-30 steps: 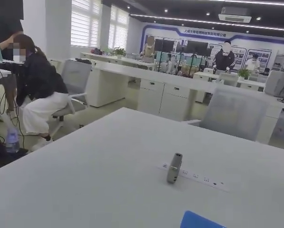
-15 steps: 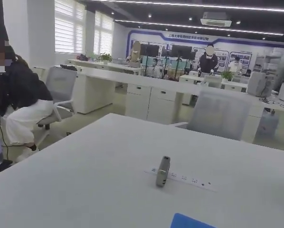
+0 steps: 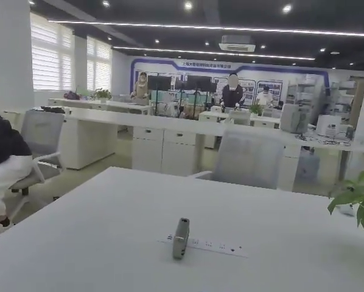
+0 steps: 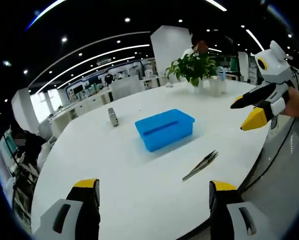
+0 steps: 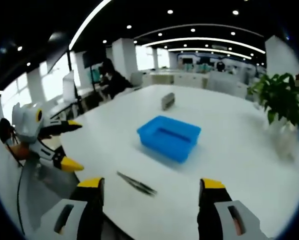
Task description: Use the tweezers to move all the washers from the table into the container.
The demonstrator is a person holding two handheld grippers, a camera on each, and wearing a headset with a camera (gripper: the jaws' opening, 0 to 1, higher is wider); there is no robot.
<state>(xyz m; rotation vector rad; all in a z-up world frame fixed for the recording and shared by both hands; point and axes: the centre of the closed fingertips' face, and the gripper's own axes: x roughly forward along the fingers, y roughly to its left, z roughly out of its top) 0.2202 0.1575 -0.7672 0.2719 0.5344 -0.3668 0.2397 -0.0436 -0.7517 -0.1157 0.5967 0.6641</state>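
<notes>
A blue rectangular container (image 4: pixel 165 129) sits in the middle of the white table (image 4: pixel 139 190). Metal tweezers (image 4: pixel 200 164) lie flat on the table between the container and the near edge. My left gripper (image 4: pixel 154 185) stands open above the table edge with nothing between its jaws. My right gripper (image 4: pixel 262 102) comes in from the right with its yellow-tipped jaws apart. In the right gripper view, the container (image 5: pixel 169 136) lies ahead and the tweezers (image 5: pixel 137 183) lie just beyond my open right gripper (image 5: pixel 151 183). The left gripper (image 5: pixel 52 142) hovers off the table's left edge, also open.
A small grey device (image 3: pixel 181 238) stands on the table by a flush socket strip (image 3: pixel 215 246). A potted plant (image 3: pixel 358 198) sits at the table's right side. A grey chair (image 3: pixel 249 159) stands at the far edge. People work at desks behind.
The head view has swung up and to the right, so the blue container's corner has dropped off its bottom edge. Nothing on the table has visibly moved.
</notes>
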